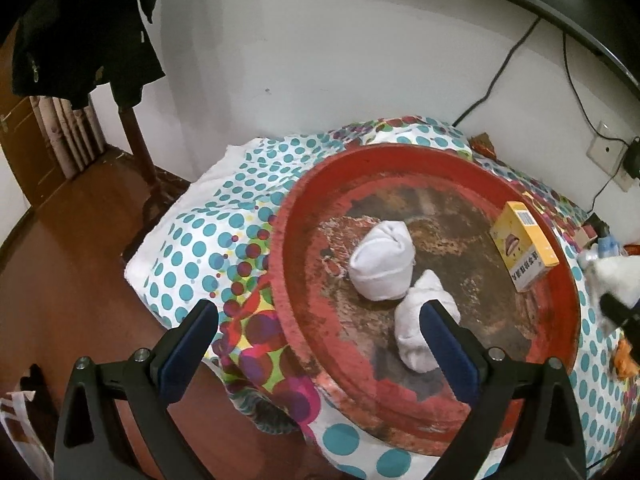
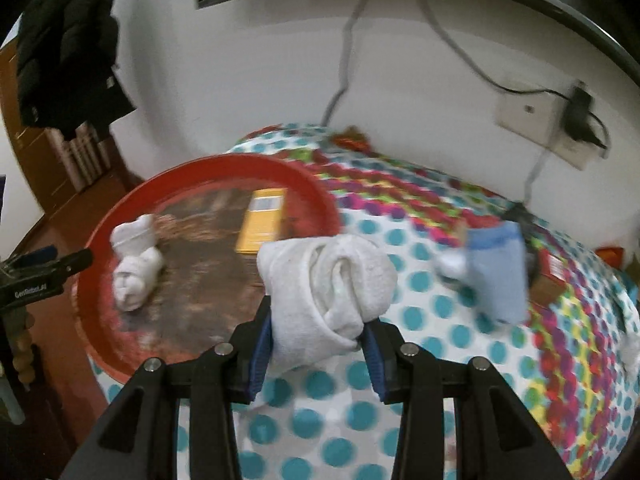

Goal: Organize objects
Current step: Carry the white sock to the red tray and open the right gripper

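A round red tray point(image 1: 292, 216) lies on a dotted bedspread. In it are two rolled white sock bundles point(image 1: 382, 264) point(image 1: 412, 320) and a yellow box point(image 1: 520, 248). My left gripper point(image 1: 320, 344) is open and empty, above the tray's near left rim. My right gripper point(image 2: 316, 344) is shut on a rolled white sock bundle point(image 2: 324, 284), held above the bedspread just right of the tray point(image 2: 120, 204). The right view also shows the two white bundles point(image 2: 134, 264) and the yellow box point(image 2: 262, 226) in the tray. A blue sock bundle point(image 2: 496, 272) lies on the bed to the right.
The dotted bedspread point(image 2: 420, 280) covers the surface. A wall with a socket and plug point(image 2: 576, 116) and hanging cables stands behind. A dark coat point(image 1: 80, 28) hangs at left over a wooden floor point(image 1: 72, 264). Small items lie at the bed's far right point(image 1: 596, 236).
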A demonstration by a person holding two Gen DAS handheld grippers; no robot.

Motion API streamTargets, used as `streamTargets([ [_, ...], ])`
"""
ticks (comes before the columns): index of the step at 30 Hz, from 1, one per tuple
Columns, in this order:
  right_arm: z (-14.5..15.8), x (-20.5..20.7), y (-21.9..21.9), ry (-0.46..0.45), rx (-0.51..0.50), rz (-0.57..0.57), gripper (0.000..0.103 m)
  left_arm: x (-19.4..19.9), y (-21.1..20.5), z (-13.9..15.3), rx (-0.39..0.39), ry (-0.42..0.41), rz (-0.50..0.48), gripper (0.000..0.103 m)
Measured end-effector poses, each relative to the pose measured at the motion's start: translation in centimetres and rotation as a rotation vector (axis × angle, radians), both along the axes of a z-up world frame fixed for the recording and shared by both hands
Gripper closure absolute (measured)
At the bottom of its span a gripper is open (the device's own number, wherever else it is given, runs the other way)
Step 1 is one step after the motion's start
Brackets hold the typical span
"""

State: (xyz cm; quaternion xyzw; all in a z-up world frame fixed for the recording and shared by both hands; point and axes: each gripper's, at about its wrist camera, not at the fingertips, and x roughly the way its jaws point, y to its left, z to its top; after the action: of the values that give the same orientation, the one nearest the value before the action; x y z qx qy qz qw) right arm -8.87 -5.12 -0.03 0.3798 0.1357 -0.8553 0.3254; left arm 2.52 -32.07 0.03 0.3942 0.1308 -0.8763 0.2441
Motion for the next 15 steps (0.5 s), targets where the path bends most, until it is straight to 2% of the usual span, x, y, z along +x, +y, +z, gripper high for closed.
streamTargets([
  [7, -1.6, 1.9, -4.1, -0.022, 0.037, 0.081, 0.062, 0.5, -1.5, 0.0, 0.014, 0.003, 0.042, 0.002],
  [15, -4.0, 2.7, -6.9, -0.067, 0.064, 0.112, 0.062, 0.7, -1.8, 0.0, 0.030, 0.012, 0.045, 0.002],
])
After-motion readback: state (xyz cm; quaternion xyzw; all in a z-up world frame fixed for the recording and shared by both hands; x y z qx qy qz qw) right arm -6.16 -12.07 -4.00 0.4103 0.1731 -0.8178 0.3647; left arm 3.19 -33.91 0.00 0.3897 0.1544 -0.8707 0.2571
